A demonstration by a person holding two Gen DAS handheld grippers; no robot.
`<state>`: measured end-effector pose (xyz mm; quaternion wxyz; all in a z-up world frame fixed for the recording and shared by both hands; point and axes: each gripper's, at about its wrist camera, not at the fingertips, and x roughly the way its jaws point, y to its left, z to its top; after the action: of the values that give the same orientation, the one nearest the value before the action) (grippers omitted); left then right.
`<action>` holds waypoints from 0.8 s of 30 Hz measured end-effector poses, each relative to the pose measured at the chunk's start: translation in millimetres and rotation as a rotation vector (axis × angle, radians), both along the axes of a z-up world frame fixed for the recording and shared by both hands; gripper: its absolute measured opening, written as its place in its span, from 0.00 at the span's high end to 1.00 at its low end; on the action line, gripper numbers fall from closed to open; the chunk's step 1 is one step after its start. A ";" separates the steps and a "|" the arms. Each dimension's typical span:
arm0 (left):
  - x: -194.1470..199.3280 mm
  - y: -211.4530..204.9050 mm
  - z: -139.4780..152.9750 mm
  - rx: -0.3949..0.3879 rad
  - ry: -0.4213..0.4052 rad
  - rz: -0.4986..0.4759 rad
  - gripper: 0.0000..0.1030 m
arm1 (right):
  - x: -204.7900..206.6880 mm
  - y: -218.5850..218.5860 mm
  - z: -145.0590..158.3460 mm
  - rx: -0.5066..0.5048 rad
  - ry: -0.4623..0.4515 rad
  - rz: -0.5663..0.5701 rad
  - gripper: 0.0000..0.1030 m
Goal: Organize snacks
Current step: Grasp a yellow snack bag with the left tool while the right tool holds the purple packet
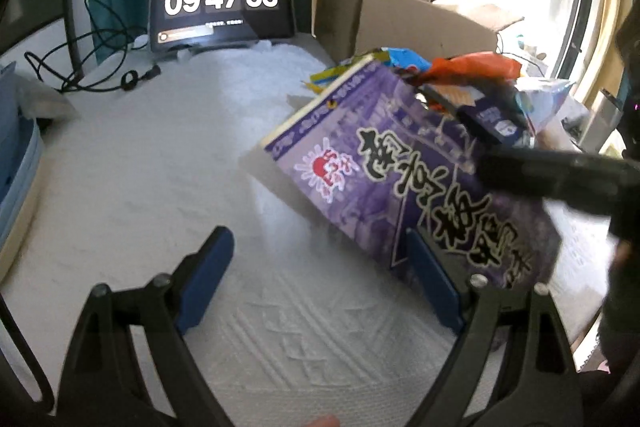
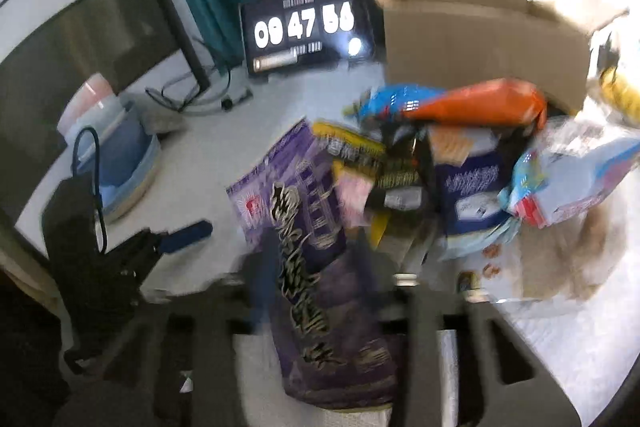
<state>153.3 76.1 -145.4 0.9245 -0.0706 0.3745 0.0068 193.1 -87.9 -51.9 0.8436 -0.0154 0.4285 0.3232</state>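
A large purple snack packet point(image 1: 400, 179) with black lettering lies tilted at the near edge of a snack pile, one side raised off the white cloth. In the right wrist view the same purple packet point(image 2: 312, 211) runs between the blurred fingers of my right gripper point(image 2: 332, 267), which stand apart on either side of it. Its dark finger point(image 1: 560, 179) crosses above the packet in the left wrist view. My left gripper point(image 1: 320, 279) is open over the cloth, its right blue pad point(image 1: 432, 283) beside the packet's lower corner. Behind lie an orange packet point(image 2: 480, 103) and a blue box point(image 2: 472, 187).
An open cardboard box point(image 1: 420, 23) stands behind the pile. A tablet clock point(image 1: 220, 3) leans at the back with cables point(image 1: 80, 67) to its left. A blue basin point(image 2: 120, 163) sits at the left edge. The white cloth point(image 1: 160, 167) covers the table.
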 end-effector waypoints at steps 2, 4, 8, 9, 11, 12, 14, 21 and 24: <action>1.6 -0.6 -0.4 0.003 0.000 0.002 0.14 | 5.1 -0.6 -10.9 -0.020 0.023 0.004 0.37; -1.5 -1.9 -1.3 0.002 0.003 0.004 0.14 | 11.4 -6.4 -24.3 -0.035 0.071 0.002 0.37; -0.7 -2.3 -3.2 0.007 0.016 -0.002 0.14 | 13.9 -20.7 -40.1 -0.007 0.132 0.031 0.36; -0.6 -2.8 -3.2 0.012 0.016 -0.001 0.14 | 11.8 -22.2 -41.0 0.003 0.146 0.044 0.36; 0.5 -3.3 -3.8 0.017 0.023 0.000 0.14 | 6.0 -22.0 -38.4 -0.015 0.111 0.062 0.49; 0.6 -4.0 -3.6 0.024 0.028 0.001 0.14 | 0.7 -21.3 -34.4 -0.029 0.081 0.082 0.67; -1.7 -4.8 0.4 0.021 0.025 -0.005 0.14 | -5.7 -23.7 -23.4 -0.016 0.048 0.100 0.83; 1.2 -4.6 41.0 -0.025 -0.068 -0.018 0.13 | -12.3 -52.5 30.8 0.023 -0.128 0.029 0.89; 20.1 -3.0 47.4 -0.048 -0.064 -0.020 0.13 | -6.3 -67.1 45.6 0.043 -0.171 -0.017 0.89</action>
<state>173.4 73.2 -98.0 0.9341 -0.0893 0.3453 -0.0135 186.8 -155.0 -6.4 0.8799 -0.0212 0.3479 0.3228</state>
